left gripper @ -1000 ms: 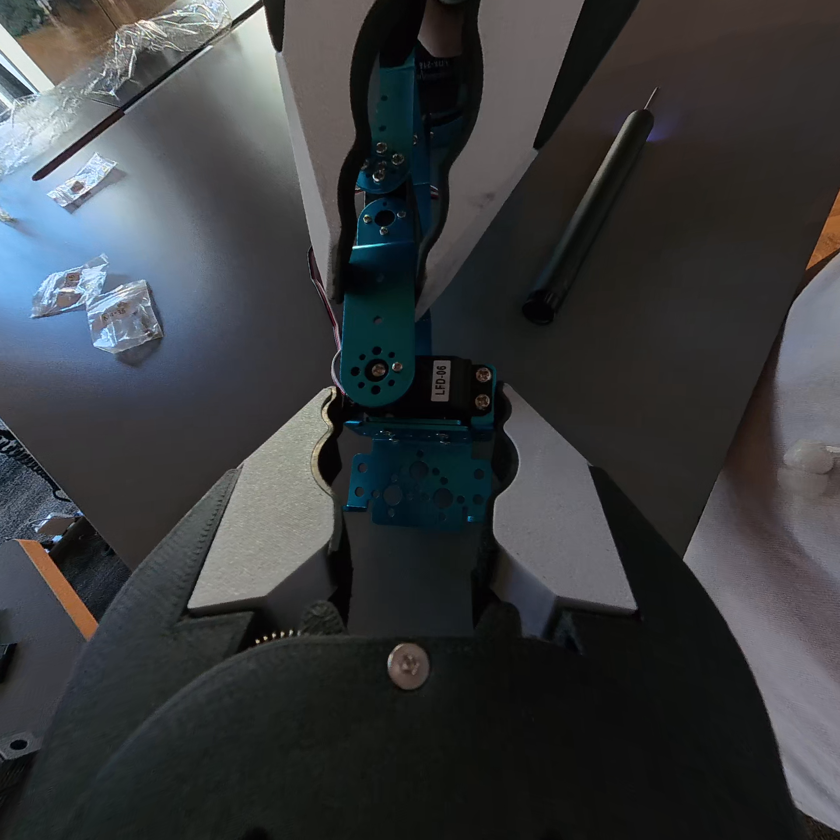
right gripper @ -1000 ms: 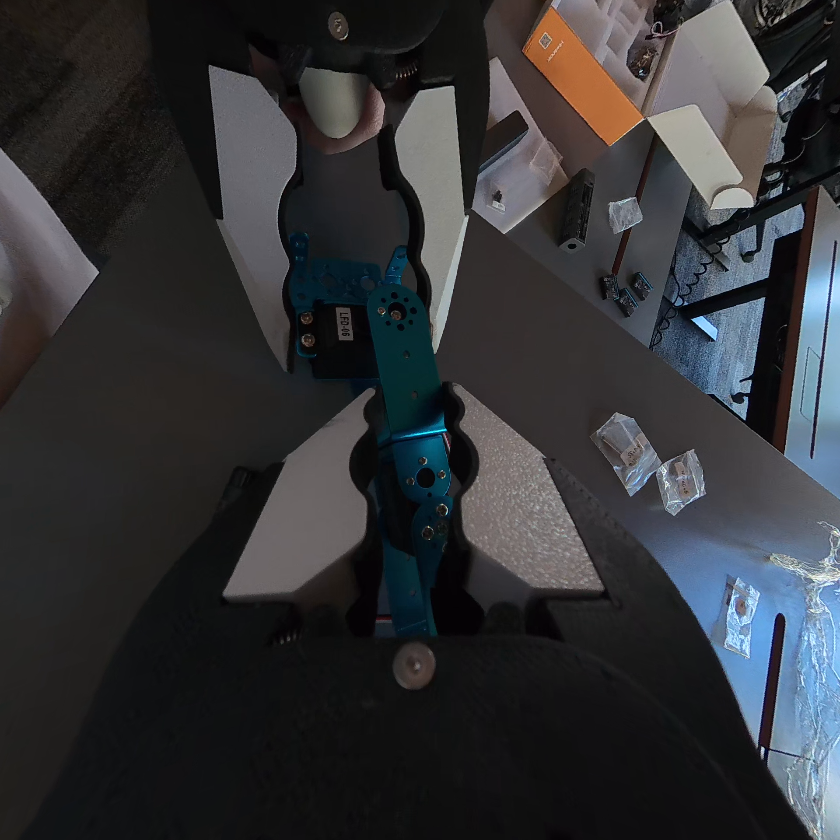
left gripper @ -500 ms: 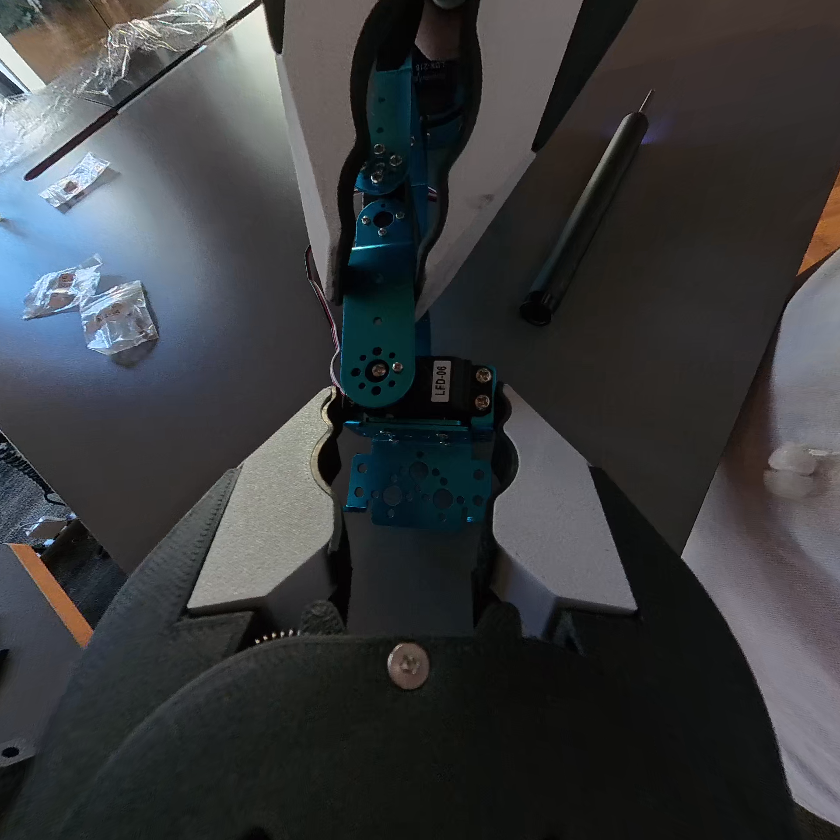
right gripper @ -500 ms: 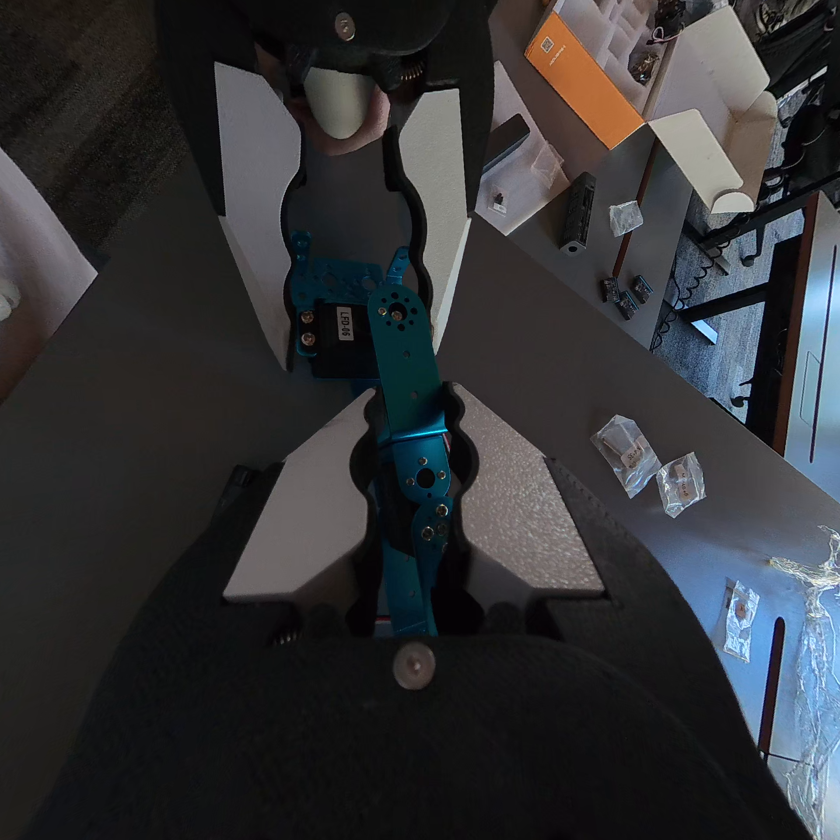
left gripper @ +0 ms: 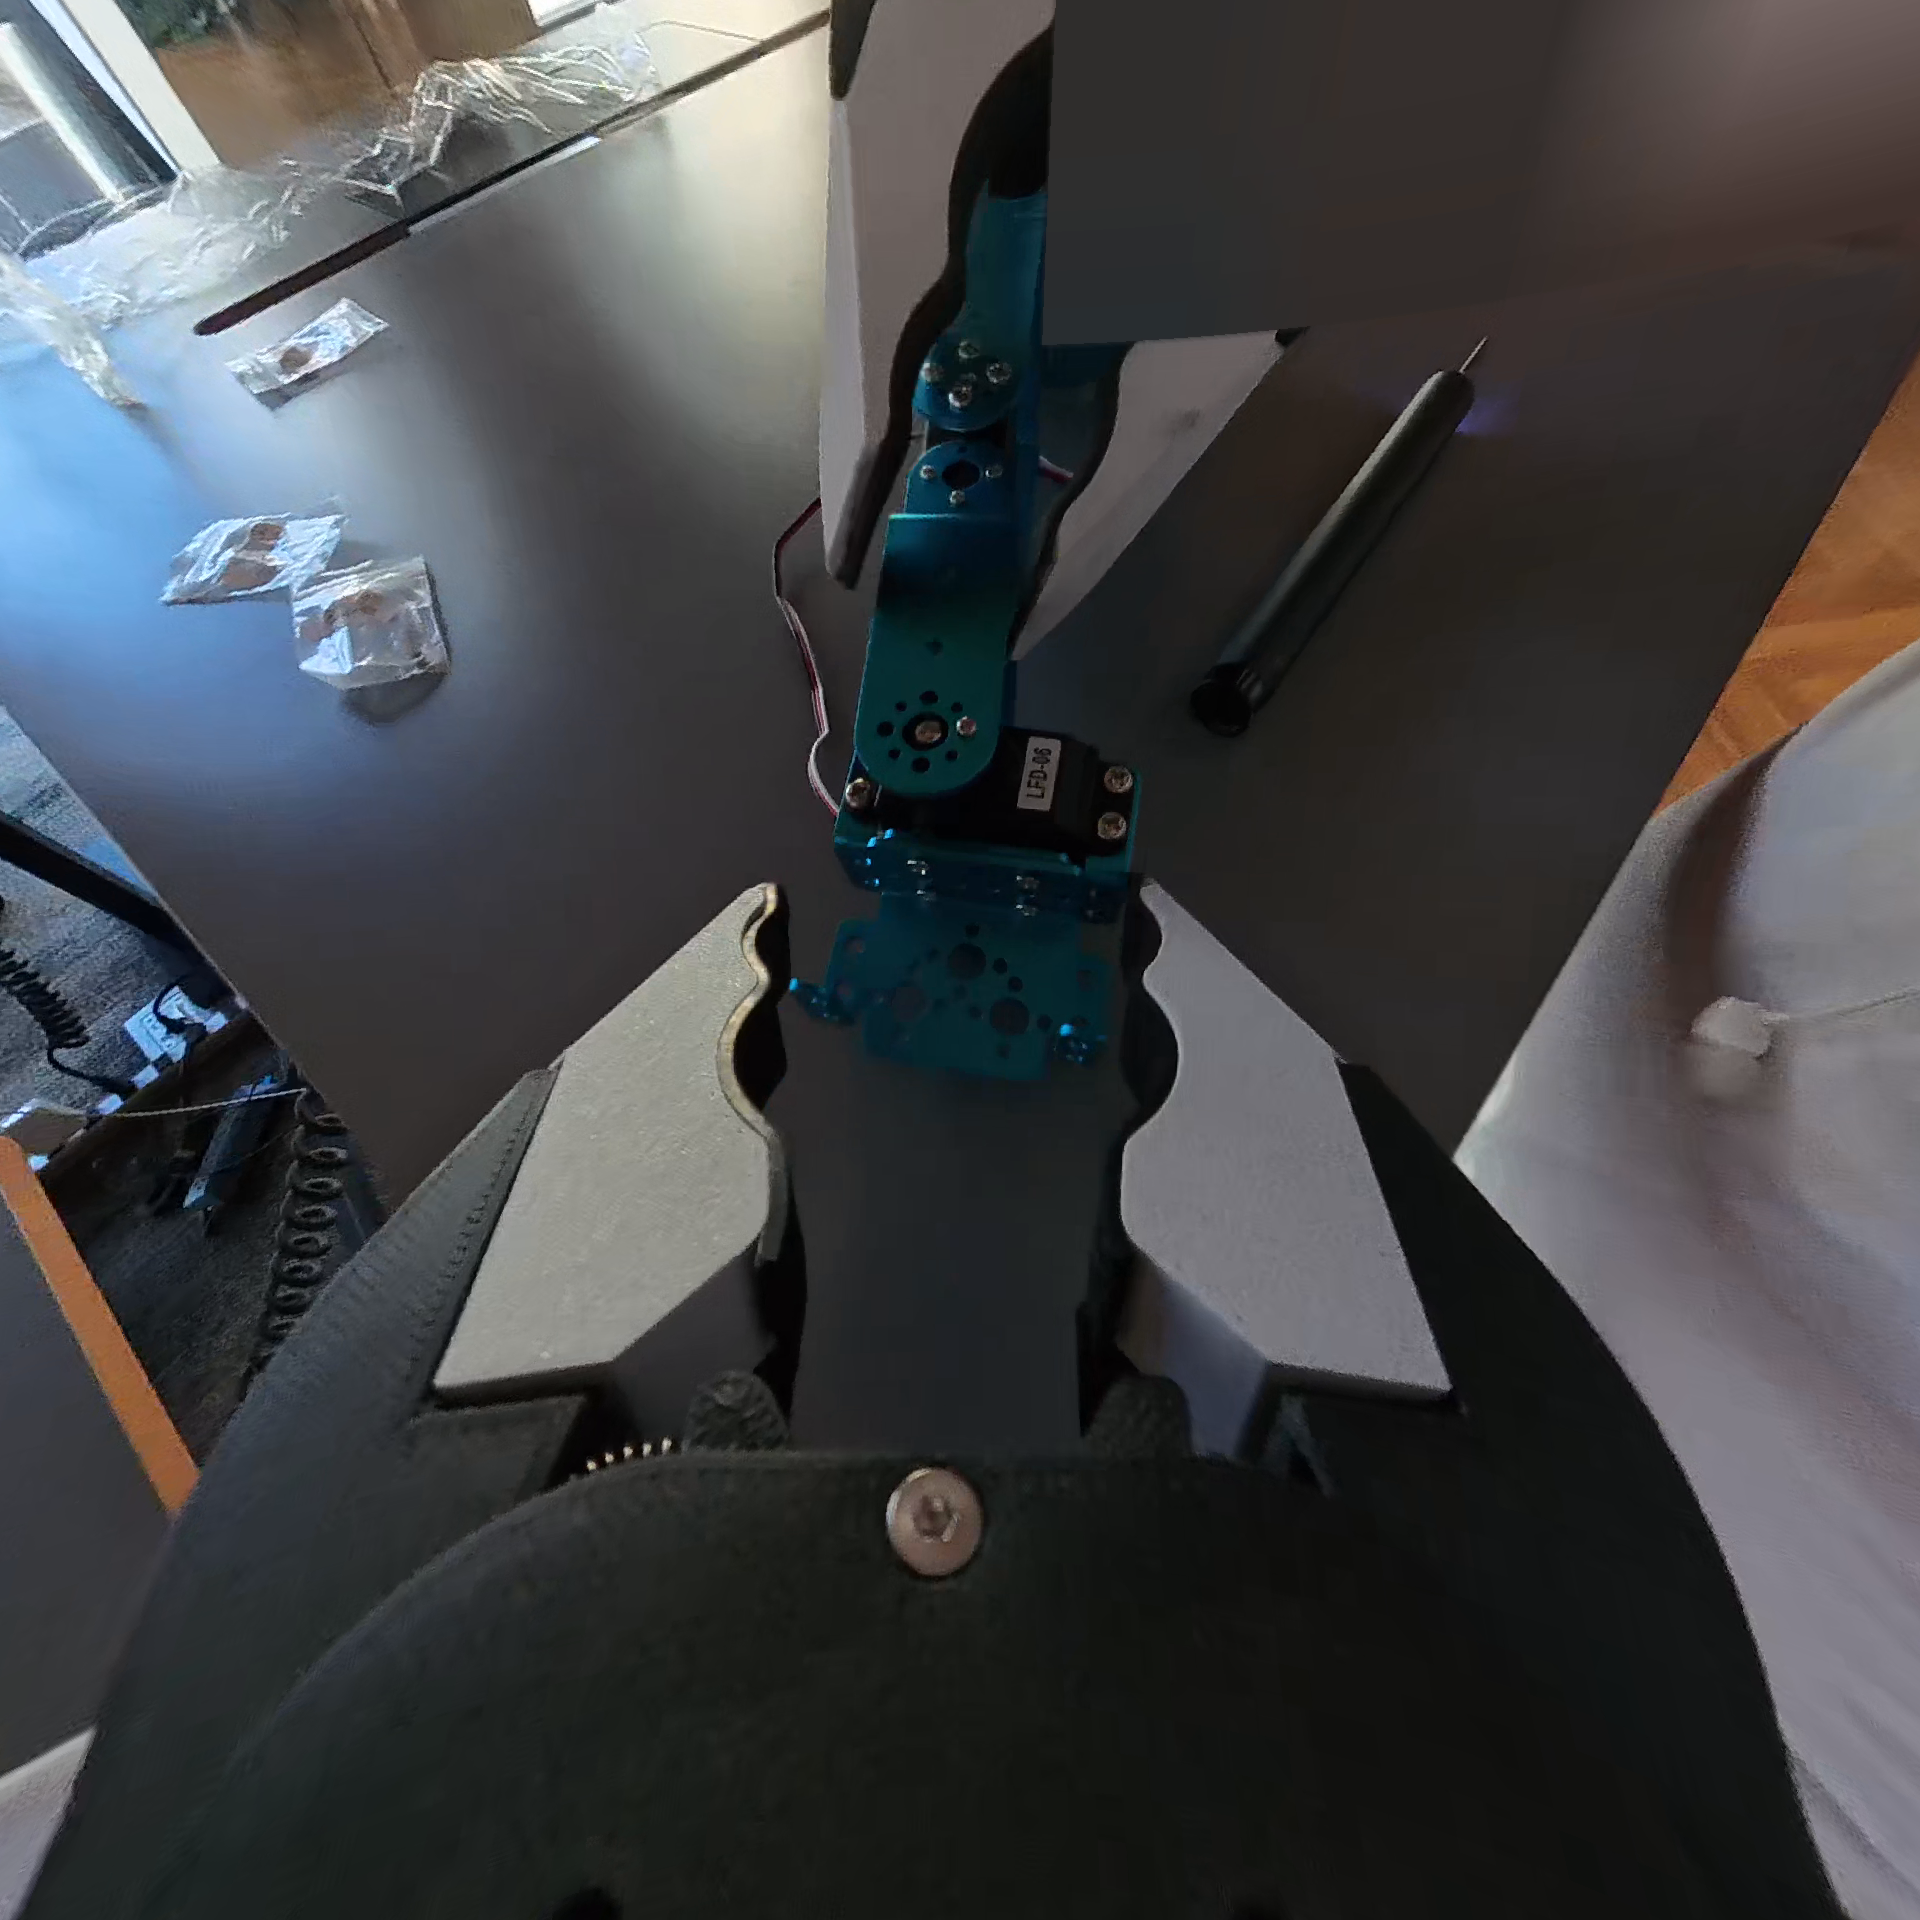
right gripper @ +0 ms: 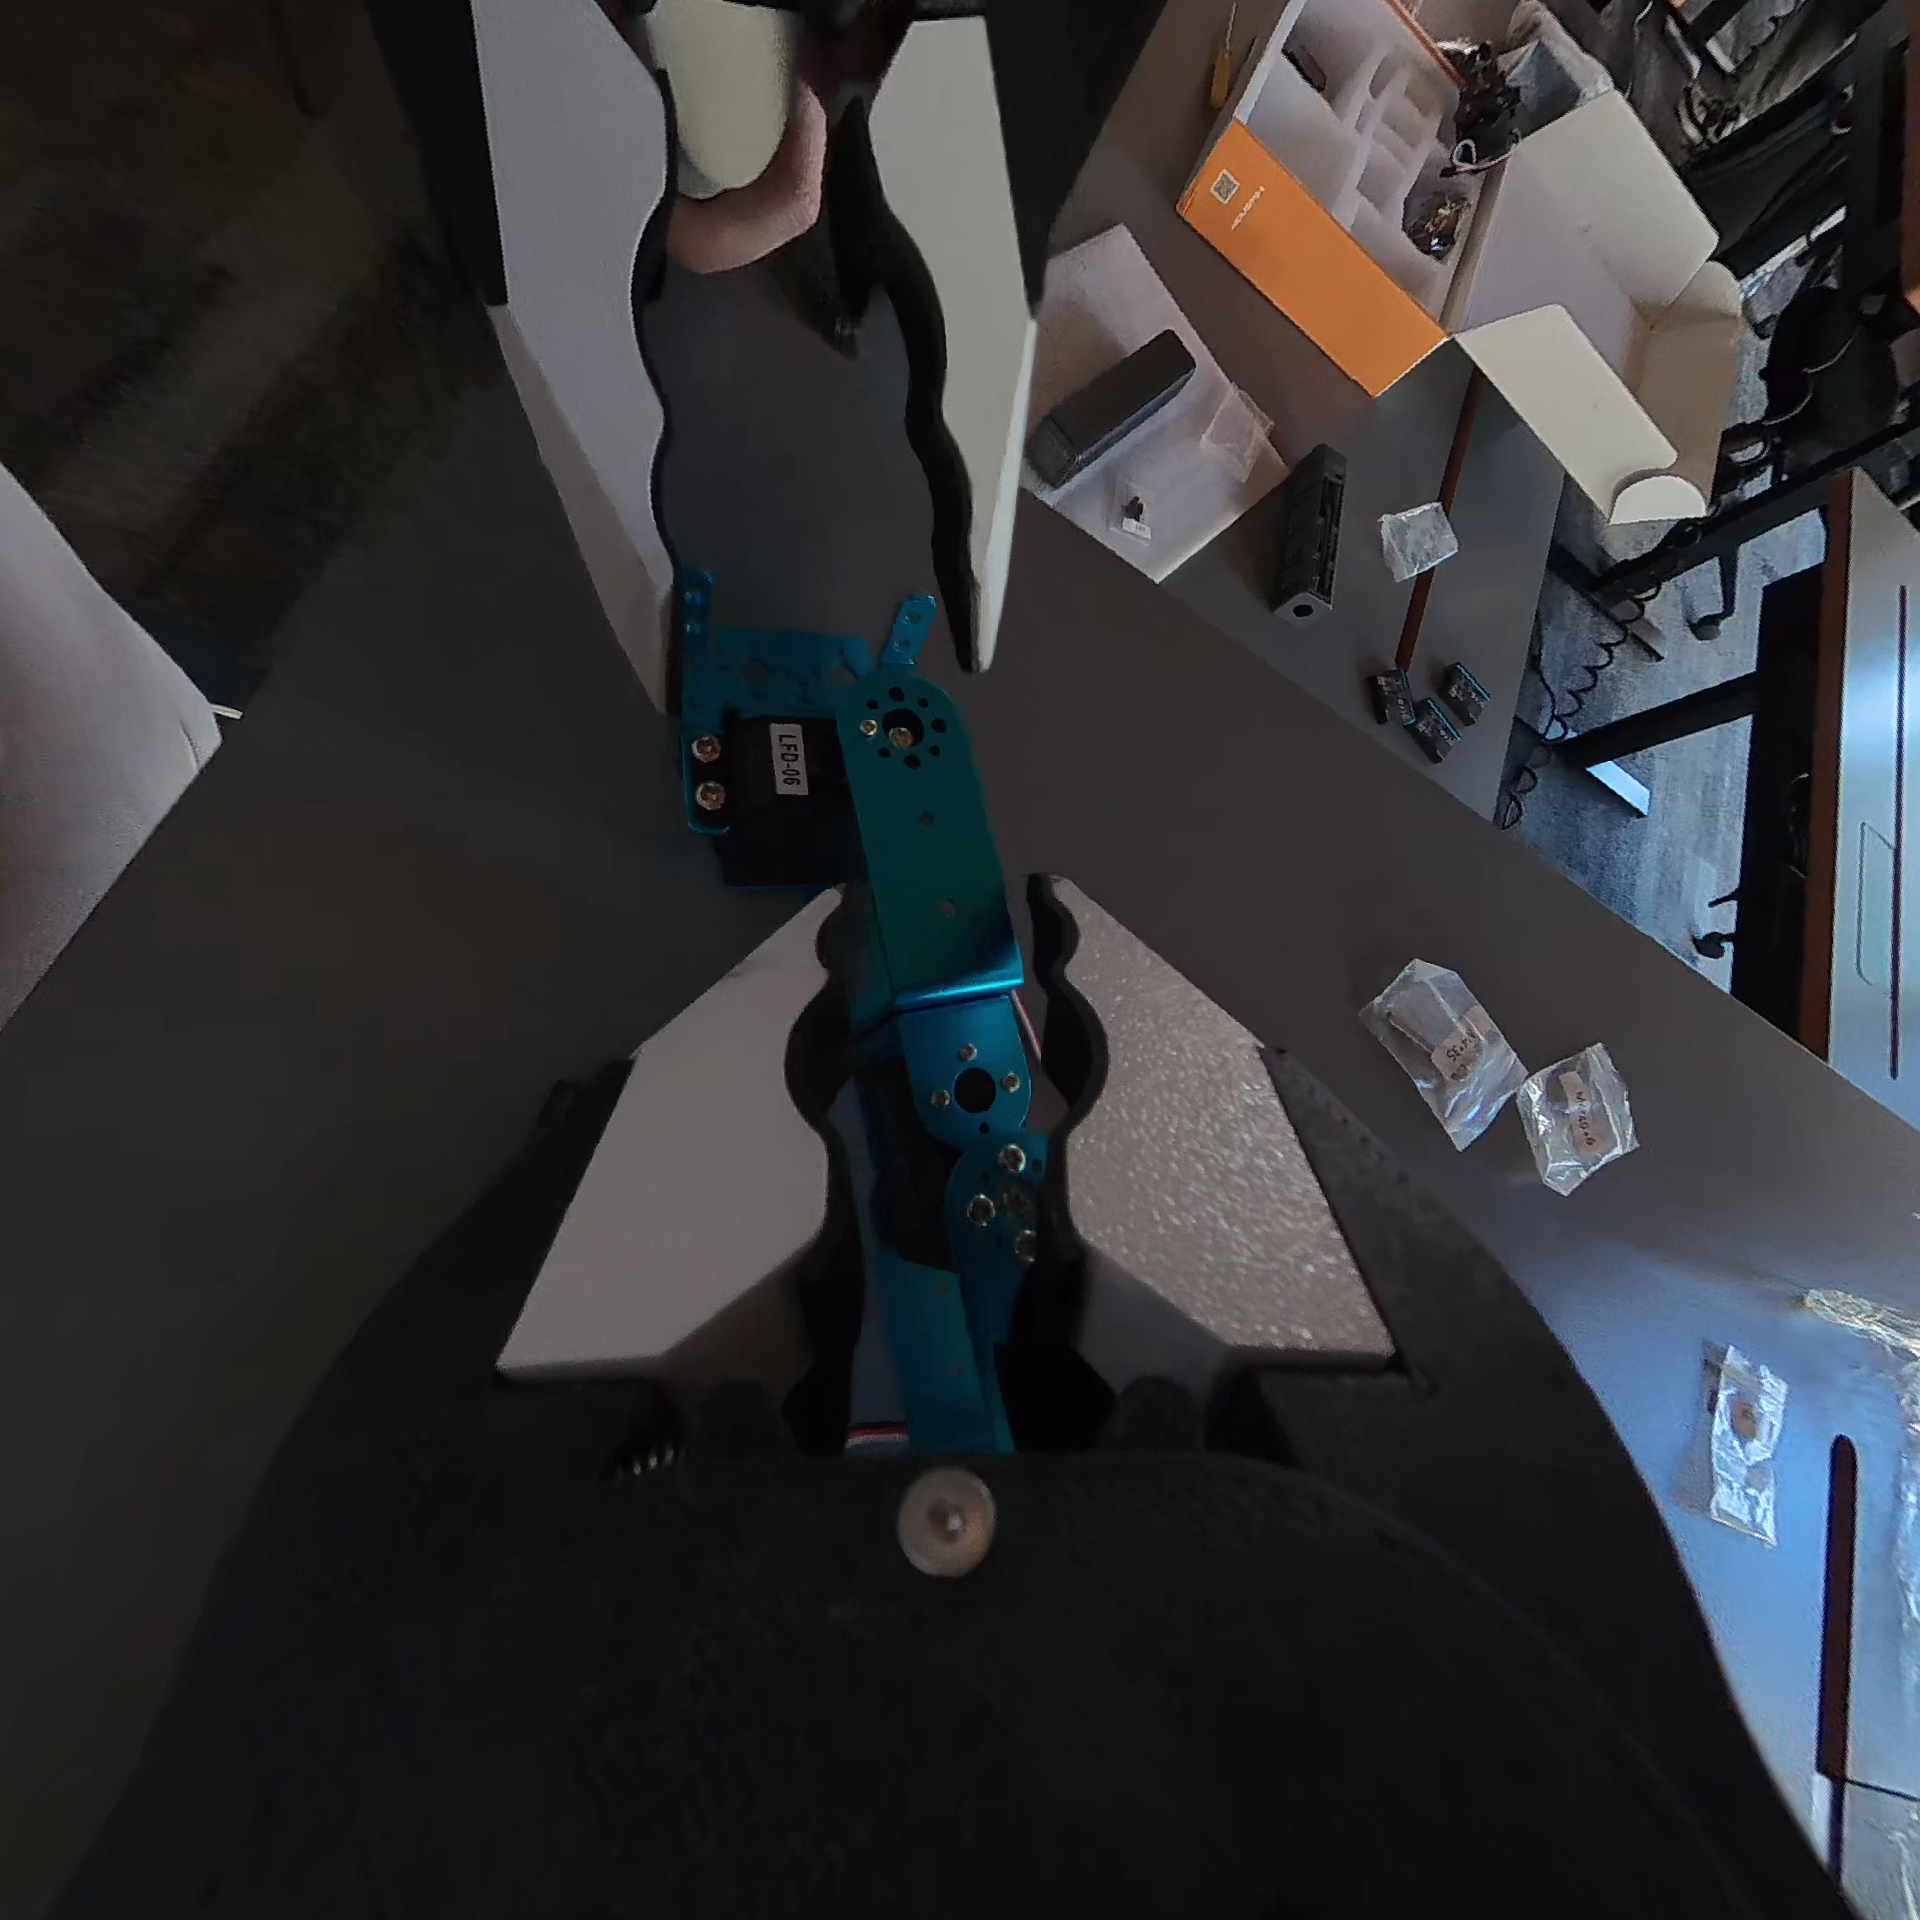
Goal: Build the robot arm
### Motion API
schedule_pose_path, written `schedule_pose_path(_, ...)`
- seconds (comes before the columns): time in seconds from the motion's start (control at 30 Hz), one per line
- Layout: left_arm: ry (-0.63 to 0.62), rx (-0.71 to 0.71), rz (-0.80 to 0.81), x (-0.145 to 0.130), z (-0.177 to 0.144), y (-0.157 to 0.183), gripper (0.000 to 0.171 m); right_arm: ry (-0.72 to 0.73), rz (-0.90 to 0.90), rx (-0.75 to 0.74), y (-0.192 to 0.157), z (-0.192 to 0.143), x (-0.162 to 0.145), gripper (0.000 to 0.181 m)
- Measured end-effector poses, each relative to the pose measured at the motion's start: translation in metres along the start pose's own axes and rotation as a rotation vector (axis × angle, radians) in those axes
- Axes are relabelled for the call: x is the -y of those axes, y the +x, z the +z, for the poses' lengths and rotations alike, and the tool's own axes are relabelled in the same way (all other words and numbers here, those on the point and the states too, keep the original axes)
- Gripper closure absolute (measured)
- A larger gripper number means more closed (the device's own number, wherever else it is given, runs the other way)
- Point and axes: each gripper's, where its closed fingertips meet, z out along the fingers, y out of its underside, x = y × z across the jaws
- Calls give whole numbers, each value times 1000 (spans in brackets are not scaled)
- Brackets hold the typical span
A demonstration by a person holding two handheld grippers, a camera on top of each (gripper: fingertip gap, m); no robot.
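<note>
Released since the earlier frame: blue servo bracket assembly (left gripper: 977, 831), lying on grey table (left gripper: 582, 644), base plate between spread left gripper (left gripper: 954, 914) tips. Far end clamped in right gripper (right gripper: 940, 904). Black screwdriver (left gripper: 1330, 540) nearby; parts bags (left gripper: 364, 623) well apart.

Dark grey table (left gripper: 520, 644), grey carpet (right gripper: 1662, 727), glare at edge

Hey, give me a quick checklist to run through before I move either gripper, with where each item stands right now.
1. Right gripper shut on blue servo arm: ok.
2. Left gripper open, base plate between its fingertips: ok.
3. Left gripper clear of base plate: cannot tell.
4. Servo wire free of right gripper: cannot tell.
5. Black tool lying apart on table: ok.
</note>
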Motion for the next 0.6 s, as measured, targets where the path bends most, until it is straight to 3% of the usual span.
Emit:
schedule_pose_path(0.27, 31, 42, -148, -15, -28, -9, 111, 210, 139, 49, 5, -25, 28, 139)
schedule_pose_path(0.6, 13, 13, -73, -20, -18, -2, 103, 50, 173, 119, 1, -10, 4, 139)
